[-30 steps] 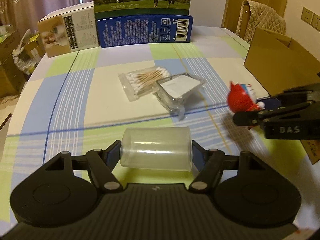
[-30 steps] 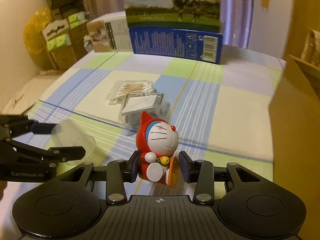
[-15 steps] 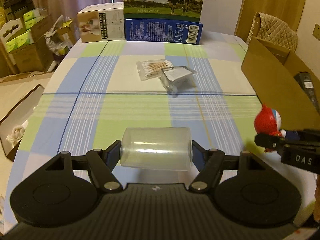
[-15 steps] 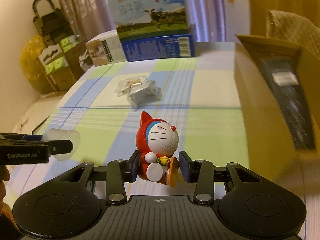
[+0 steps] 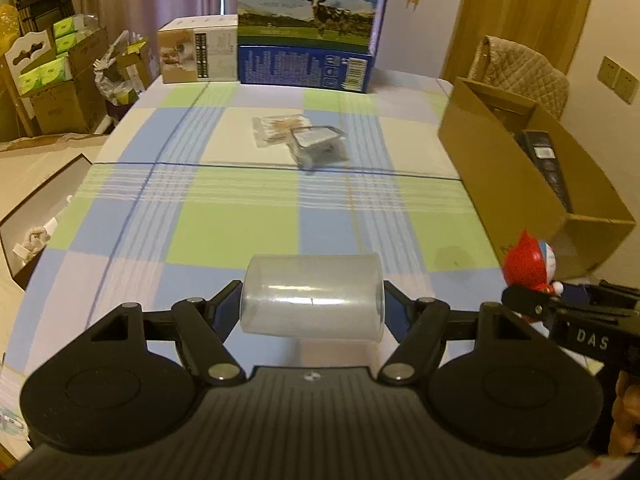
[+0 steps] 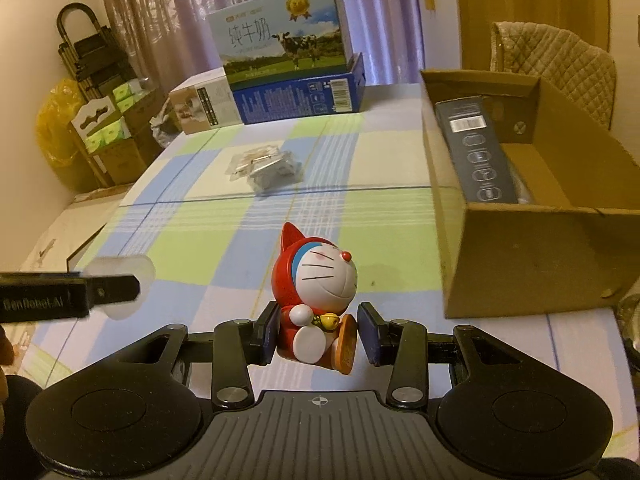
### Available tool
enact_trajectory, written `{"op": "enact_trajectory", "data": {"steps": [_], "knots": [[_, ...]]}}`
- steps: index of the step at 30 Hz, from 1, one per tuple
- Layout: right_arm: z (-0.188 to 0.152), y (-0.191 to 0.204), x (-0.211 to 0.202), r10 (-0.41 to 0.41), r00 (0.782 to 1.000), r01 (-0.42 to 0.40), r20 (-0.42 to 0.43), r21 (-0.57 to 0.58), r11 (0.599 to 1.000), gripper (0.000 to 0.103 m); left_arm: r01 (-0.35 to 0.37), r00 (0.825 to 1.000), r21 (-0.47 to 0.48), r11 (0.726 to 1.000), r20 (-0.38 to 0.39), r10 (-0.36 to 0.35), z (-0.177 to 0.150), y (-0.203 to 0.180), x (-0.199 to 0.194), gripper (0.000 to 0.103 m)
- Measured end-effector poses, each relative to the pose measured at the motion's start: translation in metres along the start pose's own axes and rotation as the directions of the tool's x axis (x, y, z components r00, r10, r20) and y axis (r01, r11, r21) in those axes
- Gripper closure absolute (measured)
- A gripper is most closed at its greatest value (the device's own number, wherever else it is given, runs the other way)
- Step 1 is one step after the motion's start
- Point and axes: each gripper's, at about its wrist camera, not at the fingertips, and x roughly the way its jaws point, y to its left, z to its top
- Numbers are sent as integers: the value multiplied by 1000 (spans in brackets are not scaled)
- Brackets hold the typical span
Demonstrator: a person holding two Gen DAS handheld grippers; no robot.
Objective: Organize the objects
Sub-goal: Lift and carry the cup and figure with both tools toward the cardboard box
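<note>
- The left gripper [image 5: 312, 300] has its jaws clenched on a clear plastic cup [image 5: 313, 295], held on its side, end to end between them, above the near part of the desk [image 5: 240, 224].
- The right gripper [image 6: 318, 334] has its jaws clamped on a red-hooded cat figurine [image 6: 316, 296], upright and facing the camera, also lifted clear of the checked cloth.
- The cardboard box [image 6: 532, 264] stands open on the right side of the desk, near the figurine; a long dark packet [image 6: 476, 152] already lies inside it, so one item at least seems to be put away.
- Judging by this, the task is partway: two objects are in hand but neither is over the box opening yet.
- Left on the desk, well apart from both grippers, are a bag of cotton swabs [image 5: 280, 128] and a small clear case [image 5: 318, 146] touching it; these look like they are yet to be collected.
- The milk cartons [image 5: 308, 24] at the far edge may be no part of the job; I cannot tell.
</note>
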Motion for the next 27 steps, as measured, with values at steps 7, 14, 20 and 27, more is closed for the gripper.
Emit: {"op": "enact_trajectory", "data": {"steps": [7,14,20,27], "knots": [[0,-2,-24,-19,1000,19,25,-13,1000,64,37,999,-5,999,10,-37,-10,-18,-11,35],[0,-6,-37,-32,999,32,31,-12,999,64,56,998,29,998,8,-56,-8,-30,-17,35],[-2,-10,-42,-29,999,30,38,-12,999,64,60,998,49,997,14,-61,-7,-38,-20,35],[-4,-17,-52,-39,998,39,52,1,999,64,66,998,76,995,12,-68,-8,-50,-23,35]]}}
